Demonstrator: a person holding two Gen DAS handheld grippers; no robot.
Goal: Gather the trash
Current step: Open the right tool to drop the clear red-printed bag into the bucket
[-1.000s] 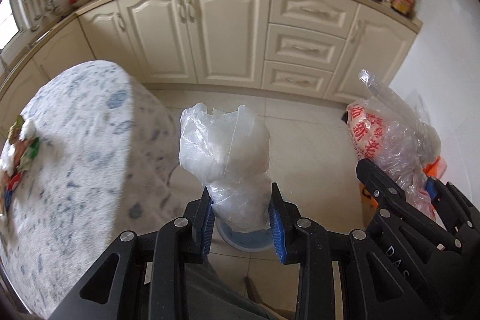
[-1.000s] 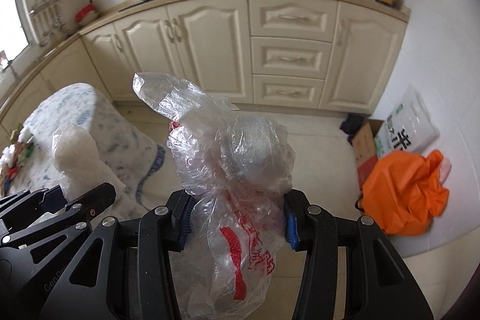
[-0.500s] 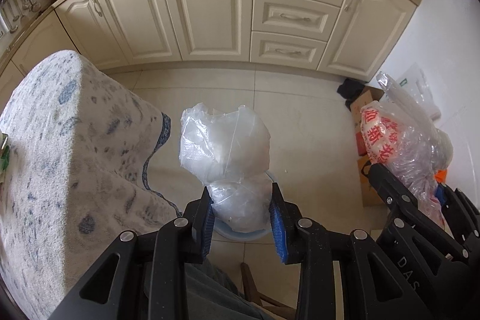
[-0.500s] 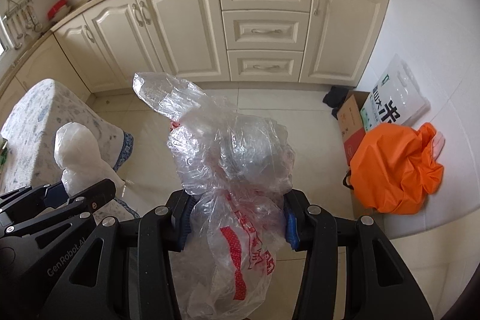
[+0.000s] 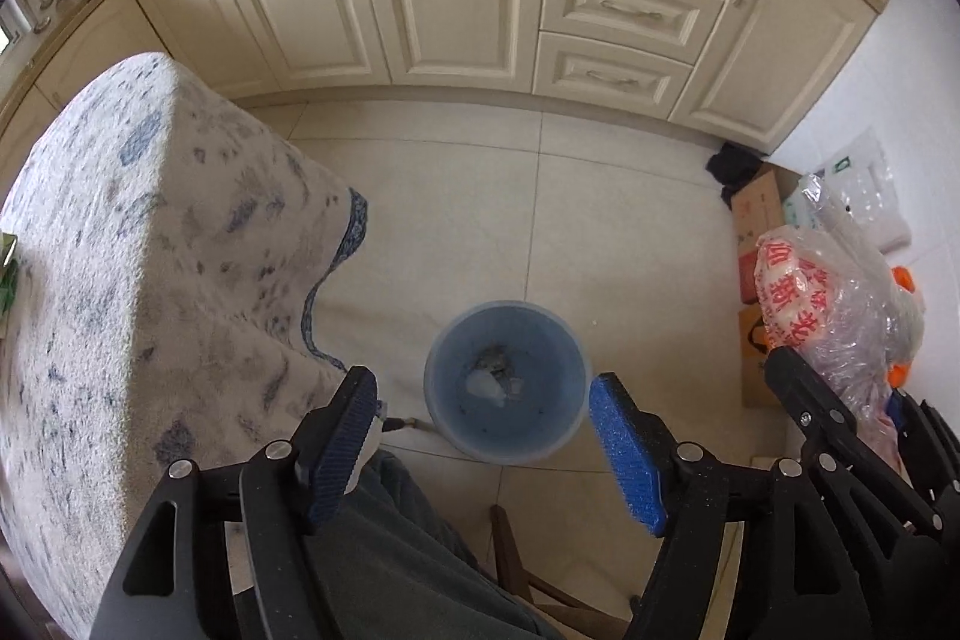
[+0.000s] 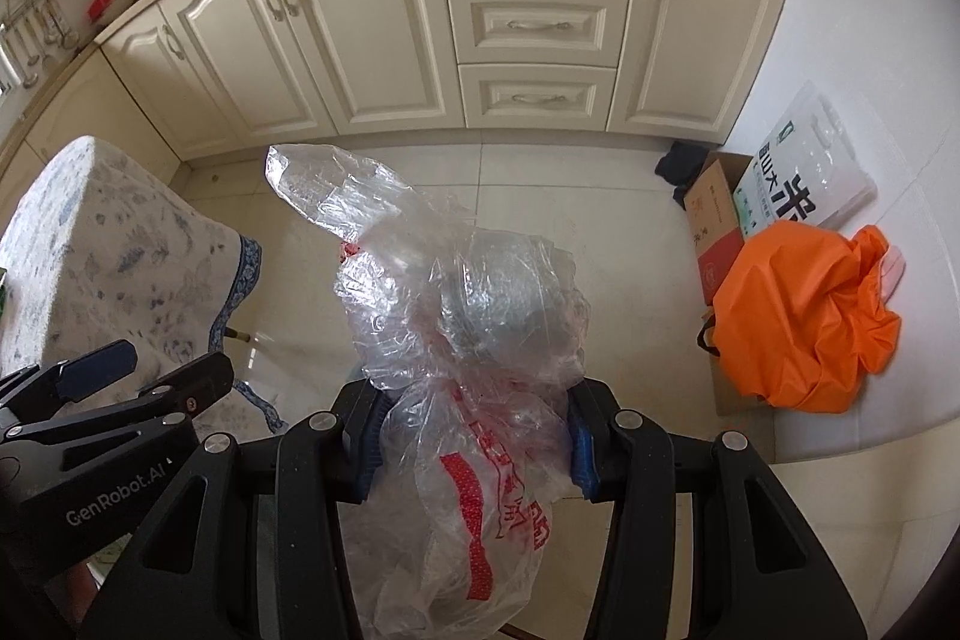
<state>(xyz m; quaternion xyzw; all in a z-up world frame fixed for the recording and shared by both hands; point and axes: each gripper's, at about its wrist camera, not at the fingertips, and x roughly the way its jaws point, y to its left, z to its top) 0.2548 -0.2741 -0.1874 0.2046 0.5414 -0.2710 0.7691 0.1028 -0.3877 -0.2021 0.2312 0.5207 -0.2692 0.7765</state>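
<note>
The crinkled clear plastic bag with red print (image 6: 462,376) stands upright, long axis vertical, pinched between the right gripper (image 6: 474,442) pads; the left gripper (image 5: 486,448) jaws are opening, empty, above the round blue plastic bin (image 5: 505,381); its white bag, held a second ago, lies crumpled inside.

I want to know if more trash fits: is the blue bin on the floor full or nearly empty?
Nearly empty. The left wrist view looks straight down into the bin: only a few small pieces lie on its bottom, and its inner wall shows all around.
</note>
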